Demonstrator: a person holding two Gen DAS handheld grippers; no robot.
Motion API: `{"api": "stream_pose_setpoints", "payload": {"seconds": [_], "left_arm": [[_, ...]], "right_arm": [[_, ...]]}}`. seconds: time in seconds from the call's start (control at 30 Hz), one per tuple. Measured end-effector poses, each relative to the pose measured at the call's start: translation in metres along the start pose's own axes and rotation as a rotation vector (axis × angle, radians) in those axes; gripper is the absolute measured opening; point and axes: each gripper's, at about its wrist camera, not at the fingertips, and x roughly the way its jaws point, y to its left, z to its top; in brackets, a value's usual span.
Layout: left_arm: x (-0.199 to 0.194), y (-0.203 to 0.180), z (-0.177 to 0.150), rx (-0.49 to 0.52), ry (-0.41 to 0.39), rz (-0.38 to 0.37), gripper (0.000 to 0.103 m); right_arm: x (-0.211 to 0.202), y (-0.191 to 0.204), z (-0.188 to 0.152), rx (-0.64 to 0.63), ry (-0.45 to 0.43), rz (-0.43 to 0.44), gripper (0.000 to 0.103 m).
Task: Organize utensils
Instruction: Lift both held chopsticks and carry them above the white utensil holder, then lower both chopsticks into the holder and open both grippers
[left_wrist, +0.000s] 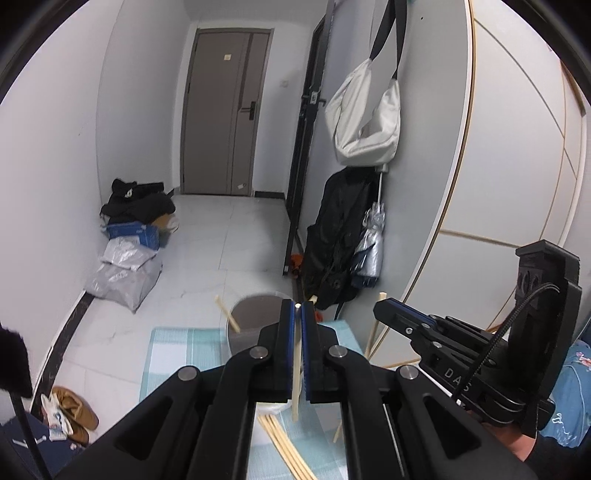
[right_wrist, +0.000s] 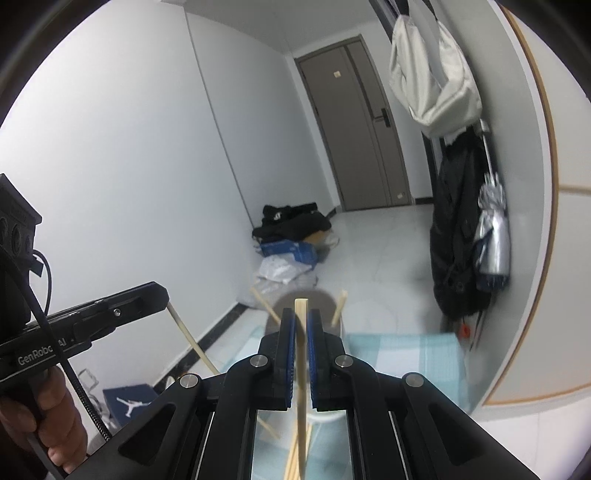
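- The left gripper (left_wrist: 297, 306) is seen pressed together on a single wooden chopstick (left_wrist: 295, 384), which runs between the blue pads and hangs out below them
- The right gripper (right_wrist: 302, 314) is likewise clamped on one chopstick (right_wrist: 302, 354), whose squared top end stands up just above the fingertips
- In the left wrist view the right gripper (left_wrist: 384, 310) is seen at the right side, with its chopstick (left_wrist: 373, 334) slanting down from it
- A round holder (left_wrist: 255, 314) with a pale wall is set on the checked teal cloth (left_wrist: 184, 350), near its far edge; a further chopstick (left_wrist: 227, 314) leans inside it against the rim
- Several loose chopsticks (left_wrist: 284, 448) are left lying on the cloth at its near edge, below the left gripper
- A hand (right_wrist: 55, 417) is seen wrapped round the handle of the left gripper (right_wrist: 162, 291) in the right wrist view
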Motion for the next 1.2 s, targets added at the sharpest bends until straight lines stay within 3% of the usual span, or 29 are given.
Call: {"api": "stream_pose_setpoints", "payload": {"seconds": [0.33,0.67,0.93,1.2], "left_arm": [[0.009,0.007,0.047,-0.011,-0.044,-0.03,0.0],[0.034,0.03,0.077,-0.039,-0.069,-0.002,0.0],[0.07,0.05,0.068,-0.047,-0.015,0.016,0.0],[0.094,0.067,0.057,-0.058,0.03,-0.007,0.0]], "right_arm": [[0.014,0.006,0.065,-0.035,-0.054,0.027,0.005],[0.047,-0.001,0.113,-0.088,-0.147,0.059,0.006],[0.086,-0.002,0.117,-0.163,-0.168,0.101,0.006],[0.114,-0.007,0.096,-0.189,-0.13,0.139,0.006]]}}
